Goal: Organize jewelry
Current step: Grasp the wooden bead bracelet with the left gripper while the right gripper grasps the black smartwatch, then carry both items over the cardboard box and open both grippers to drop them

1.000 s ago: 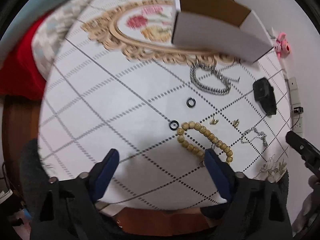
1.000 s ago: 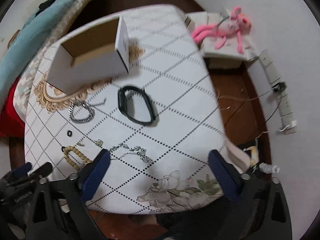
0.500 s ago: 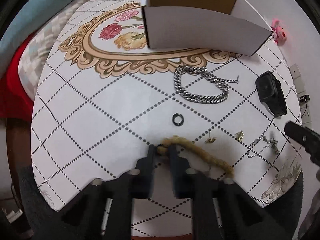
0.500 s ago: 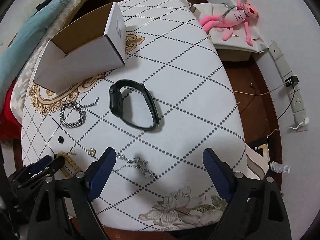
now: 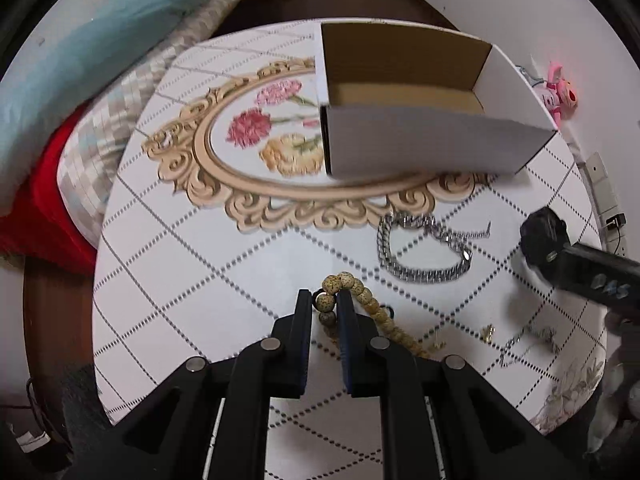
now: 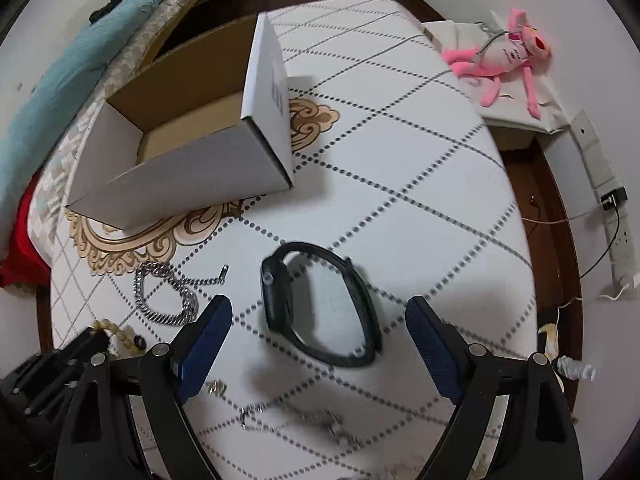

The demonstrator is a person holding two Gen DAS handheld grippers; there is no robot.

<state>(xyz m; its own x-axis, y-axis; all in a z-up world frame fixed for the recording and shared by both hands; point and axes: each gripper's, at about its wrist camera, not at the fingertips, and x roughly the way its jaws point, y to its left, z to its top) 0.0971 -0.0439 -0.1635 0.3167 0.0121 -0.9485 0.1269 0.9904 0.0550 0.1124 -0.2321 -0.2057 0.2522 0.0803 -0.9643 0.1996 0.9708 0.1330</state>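
On the white, diamond-patterned tablecloth (image 5: 192, 272), the left gripper (image 5: 324, 304) now pinches the tan wooden bead bracelet (image 5: 360, 300) between its black fingers (image 5: 303, 320). A second ago those fingers were spread wide above the beads; half a second ago they had closed on them at the cloth, and since then the gripped end has risen, with the open white cardboard box (image 5: 420, 144) looming nearer ahead. I judge the pick to be done and the carry to the box to be the step in hand.

From the pinch, the bracelet hangs as a doubled strand whose long axis runs back and to the right, trailing toward the small gold earrings (image 5: 487, 332); whether its far end touches the cloth, I cannot tell.

The right gripper (image 6: 320, 332) hovers with its blue-padded fingers (image 6: 208, 336) spread wide on either side of the black smartwatch (image 6: 320, 304), holding nothing. A heavy silver curb-chain bracelet (image 5: 424, 248) and a thin silver chain (image 6: 296, 420) lie unsorted.
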